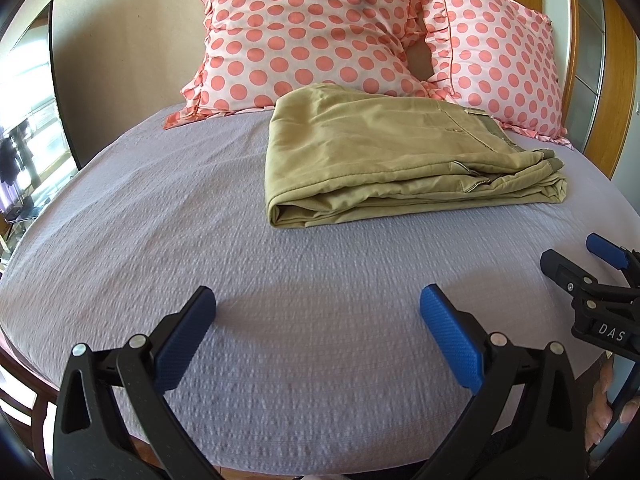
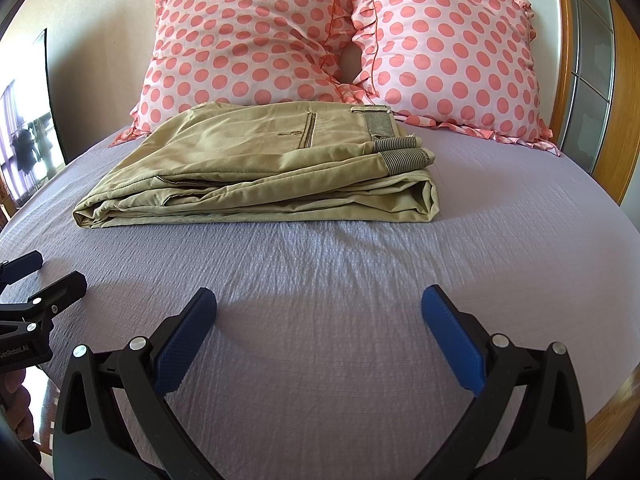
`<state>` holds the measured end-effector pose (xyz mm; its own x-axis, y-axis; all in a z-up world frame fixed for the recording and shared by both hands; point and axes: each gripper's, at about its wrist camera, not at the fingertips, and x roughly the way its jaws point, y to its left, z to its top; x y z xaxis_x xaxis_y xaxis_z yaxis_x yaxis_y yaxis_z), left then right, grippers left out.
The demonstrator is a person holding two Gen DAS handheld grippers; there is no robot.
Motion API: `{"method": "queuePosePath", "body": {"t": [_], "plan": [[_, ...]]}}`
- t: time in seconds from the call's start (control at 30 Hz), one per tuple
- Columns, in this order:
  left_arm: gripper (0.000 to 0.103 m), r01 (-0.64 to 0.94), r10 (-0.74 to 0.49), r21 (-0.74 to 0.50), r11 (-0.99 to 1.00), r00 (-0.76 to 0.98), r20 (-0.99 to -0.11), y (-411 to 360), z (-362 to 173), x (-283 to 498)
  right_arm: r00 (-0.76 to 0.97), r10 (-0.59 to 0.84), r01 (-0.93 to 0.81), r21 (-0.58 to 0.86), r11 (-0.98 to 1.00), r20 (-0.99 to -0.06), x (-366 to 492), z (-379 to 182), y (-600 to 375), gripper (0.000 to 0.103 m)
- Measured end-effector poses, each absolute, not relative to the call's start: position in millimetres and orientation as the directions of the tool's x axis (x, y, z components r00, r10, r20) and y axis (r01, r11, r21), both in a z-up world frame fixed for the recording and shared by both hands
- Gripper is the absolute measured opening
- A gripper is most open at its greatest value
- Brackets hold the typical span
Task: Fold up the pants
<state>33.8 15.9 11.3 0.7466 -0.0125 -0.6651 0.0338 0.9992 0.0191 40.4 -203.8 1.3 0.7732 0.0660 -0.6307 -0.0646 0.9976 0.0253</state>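
Note:
Khaki pants (image 1: 384,156) lie folded in a flat stack on the lilac bed cover, just in front of the pillows; they also show in the right wrist view (image 2: 264,164), with ribbed cuffs at the right end. My left gripper (image 1: 318,300) is open and empty, low over the cover, well short of the pants. My right gripper (image 2: 319,302) is open and empty too, also short of the pants. The right gripper shows at the right edge of the left wrist view (image 1: 580,258), and the left gripper at the left edge of the right wrist view (image 2: 48,270).
Two pink pillows with coral dots (image 2: 248,36) (image 2: 448,52) lean against the wall behind the pants. The lilac bed cover (image 2: 328,280) spreads under both grippers. A wooden headboard frame (image 2: 616,120) runs along the right. A dark screen (image 1: 32,112) stands at the left.

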Motion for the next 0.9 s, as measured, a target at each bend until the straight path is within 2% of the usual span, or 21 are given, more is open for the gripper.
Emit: {"method": "queuePosePath", "body": {"t": [0.9], "plan": [[0.101, 0.038, -0.015, 0.02, 0.999, 0.749, -0.663, 17.4, 11.9, 33.4, 0.774, 0.067, -0.065, 0.026, 0.998, -0.63, 40.8, 0.7, -203.8, 0.102]]}}
